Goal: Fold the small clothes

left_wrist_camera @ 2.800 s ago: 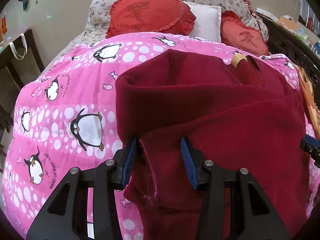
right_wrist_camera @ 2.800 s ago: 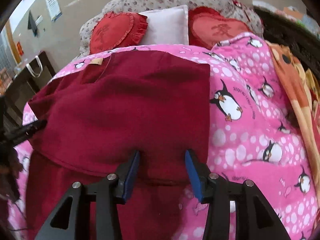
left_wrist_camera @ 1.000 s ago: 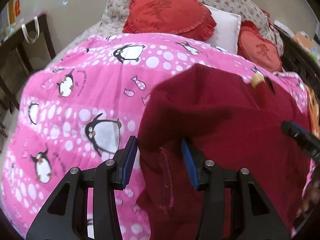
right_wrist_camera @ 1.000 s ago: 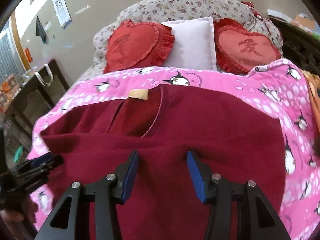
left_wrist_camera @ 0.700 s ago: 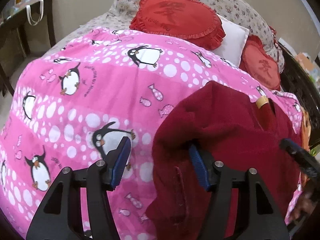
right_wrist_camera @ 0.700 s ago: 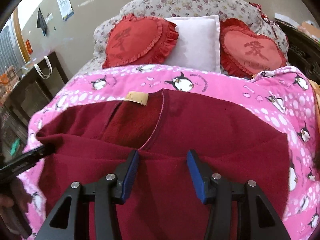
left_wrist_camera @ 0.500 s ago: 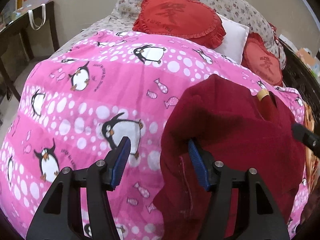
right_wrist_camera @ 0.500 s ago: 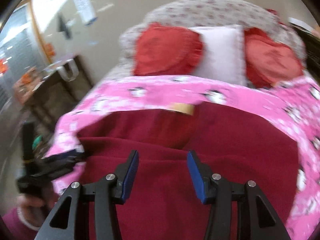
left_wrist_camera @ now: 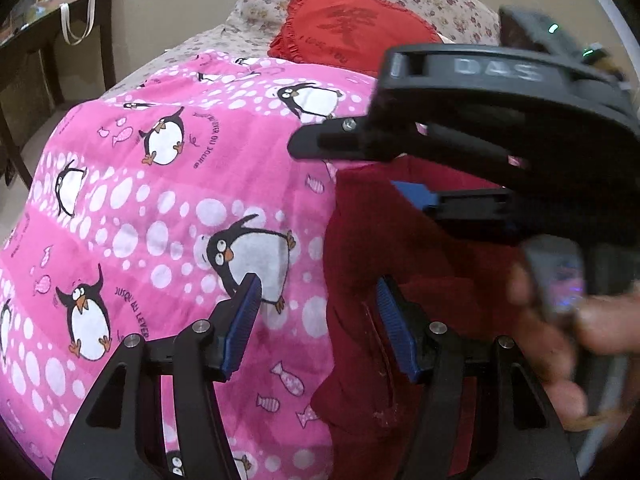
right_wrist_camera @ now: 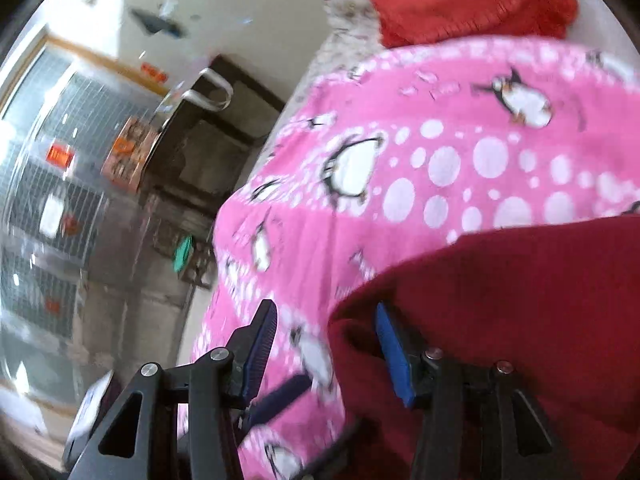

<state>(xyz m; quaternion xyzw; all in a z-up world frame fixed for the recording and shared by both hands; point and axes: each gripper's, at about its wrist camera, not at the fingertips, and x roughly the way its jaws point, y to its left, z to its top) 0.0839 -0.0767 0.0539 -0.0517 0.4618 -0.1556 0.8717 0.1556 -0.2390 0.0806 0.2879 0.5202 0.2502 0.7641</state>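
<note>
My left gripper is open, garment edge sitting loose between the pads. My right gripper has its jaws opening, with the fabric edge by its right pad and nothing pinched. The dark red garment lies on the pink penguin blanket, well off its left edge. Can't tell which way its long axis runs.

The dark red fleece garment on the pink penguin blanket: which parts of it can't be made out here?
- Left wrist view: the right gripper and a blurred hand cover the right side of the dark red fleece garment.
- Right wrist view: motion blur smears the garment; the frame edge cuts off its right and lower parts.
- Neither view shows the garment's whole outline on the pink penguin blanket, so its fold state stays unclear.
</note>
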